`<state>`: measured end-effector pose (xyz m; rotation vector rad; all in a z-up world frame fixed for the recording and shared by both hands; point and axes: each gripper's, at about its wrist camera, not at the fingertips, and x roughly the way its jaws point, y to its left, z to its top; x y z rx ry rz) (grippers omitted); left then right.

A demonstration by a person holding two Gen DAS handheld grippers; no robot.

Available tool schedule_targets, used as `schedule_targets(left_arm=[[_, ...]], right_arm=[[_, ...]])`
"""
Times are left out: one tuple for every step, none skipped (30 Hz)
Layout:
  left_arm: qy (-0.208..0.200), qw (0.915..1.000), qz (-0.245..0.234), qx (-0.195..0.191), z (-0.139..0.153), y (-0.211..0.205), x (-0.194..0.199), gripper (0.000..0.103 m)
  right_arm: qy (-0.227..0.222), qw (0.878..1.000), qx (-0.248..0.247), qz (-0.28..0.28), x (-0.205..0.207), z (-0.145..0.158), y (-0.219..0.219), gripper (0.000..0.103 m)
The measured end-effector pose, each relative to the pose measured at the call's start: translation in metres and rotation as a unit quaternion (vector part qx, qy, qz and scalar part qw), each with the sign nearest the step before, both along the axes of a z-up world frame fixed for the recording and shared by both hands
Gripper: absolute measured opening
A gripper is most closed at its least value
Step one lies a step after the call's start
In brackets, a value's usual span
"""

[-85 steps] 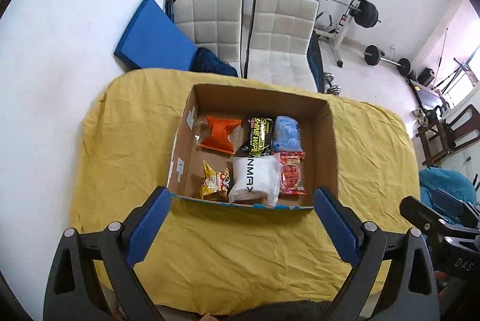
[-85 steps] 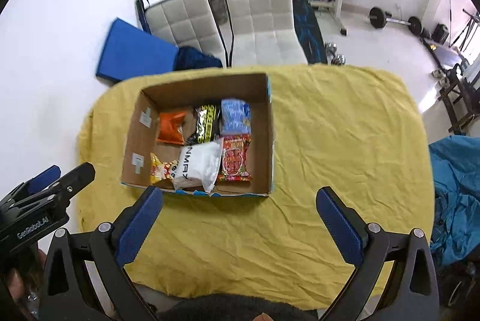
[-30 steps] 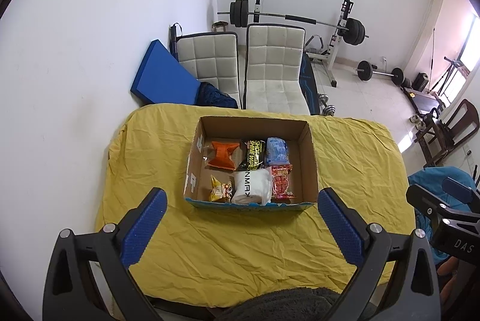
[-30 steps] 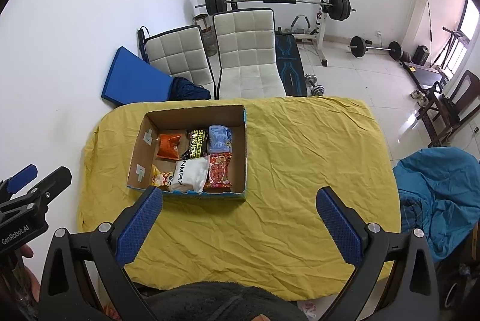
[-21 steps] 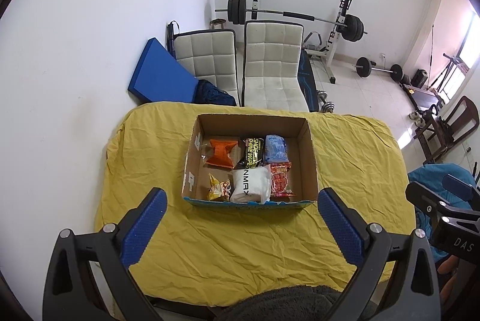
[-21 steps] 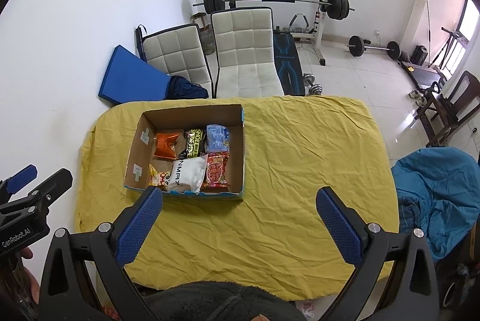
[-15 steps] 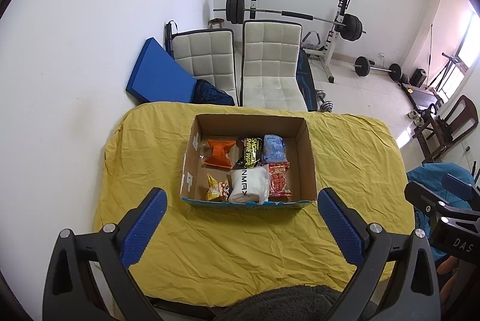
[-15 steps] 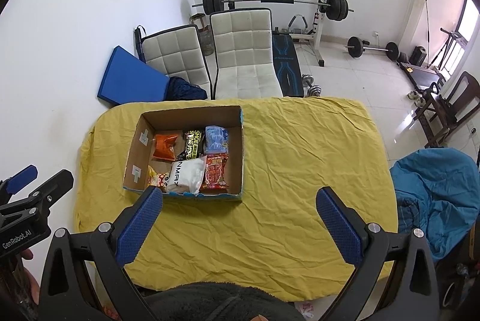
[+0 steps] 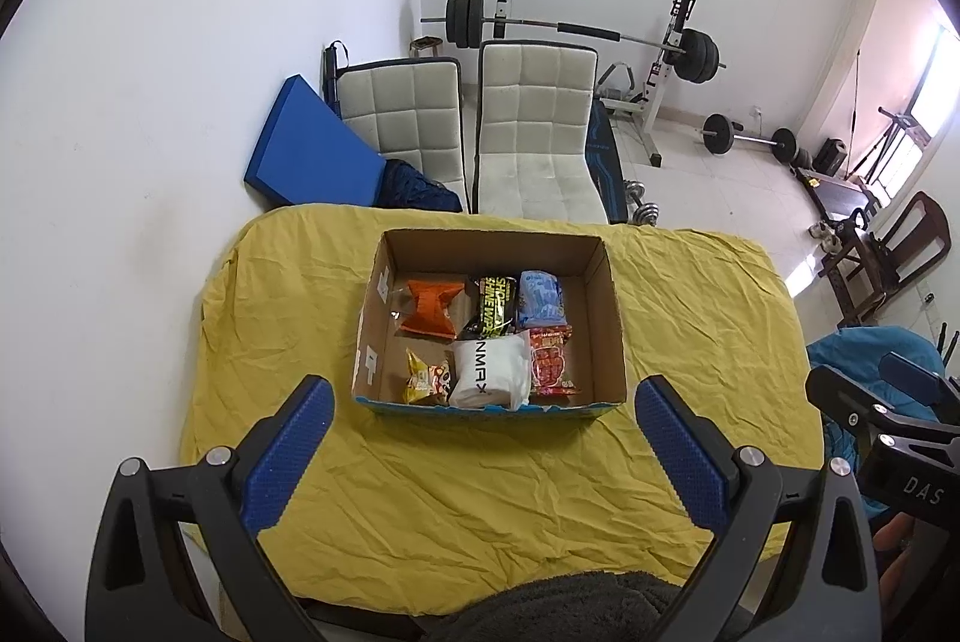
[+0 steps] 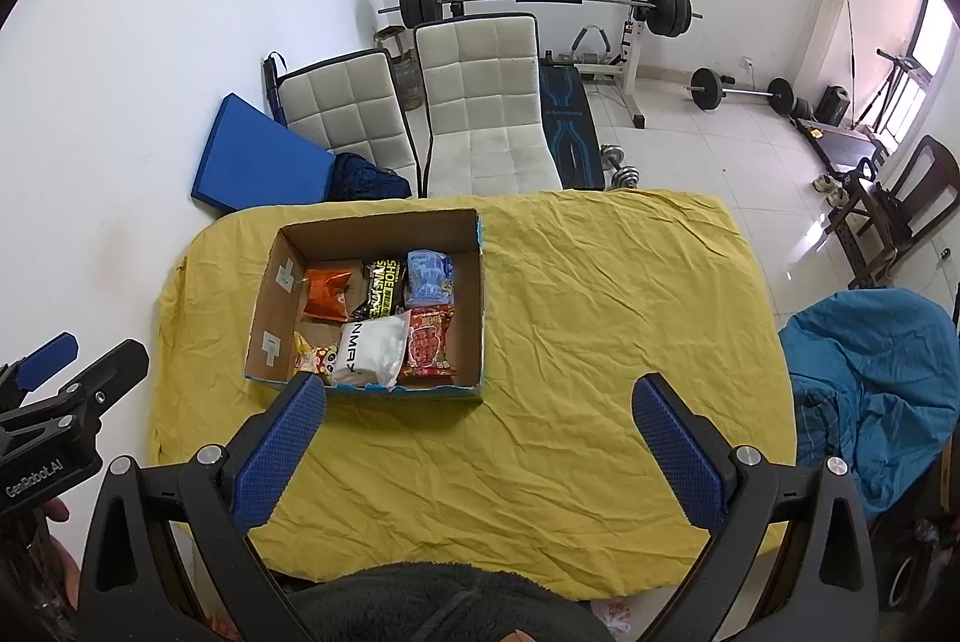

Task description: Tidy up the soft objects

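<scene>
A cardboard box [image 9: 611, 318] [image 10: 480, 294] stands on the yellow-covered table [image 9: 480, 474] [image 10: 600, 312]. It holds several soft packets: an orange one [image 9: 431, 306] [image 10: 326, 293], a black one [image 9: 495, 304] [image 10: 384, 287], a blue one [image 9: 540, 292] [image 10: 429, 276], a red one [image 9: 551, 360] [image 10: 429, 341], a white pouch [image 9: 491, 372] [image 10: 369, 349] and a yellow packet [image 9: 425, 377] [image 10: 309, 349]. My left gripper [image 9: 480, 456] is open and empty, held high above the table's near edge. My right gripper [image 10: 480, 450] is open and empty, to the box's right.
Two white padded chairs [image 9: 534, 132] [image 10: 480, 102] stand behind the table, with a blue mat [image 9: 312, 150] against the wall. A barbell rack [image 9: 660, 42] and weights are farther back. A blue cloth heap [image 10: 876, 378] lies at the right.
Both grippers rose and pulled back from the box, which now looks smaller. Both stayed open and empty. The packets in the box have not moved.
</scene>
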<state>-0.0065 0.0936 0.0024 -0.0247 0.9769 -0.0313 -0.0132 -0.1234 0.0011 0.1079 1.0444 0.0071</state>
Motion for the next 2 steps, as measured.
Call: schedule_targets(left_arm=[[0.001,1.0000,0.000,0.000,-0.0001,-0.0003,0.0002,0.103],[0.001,1.0000,0.001,0.000,-0.0001,-0.0003,-0.0001,0.103]], right_arm=[[0.000,1.000,-0.001,0.000,0.0001,0.0001,-0.0003,0.103],[-0.001,1.000,0.000,-0.001,0.0001,0.0003,-0.0010,0.103]])
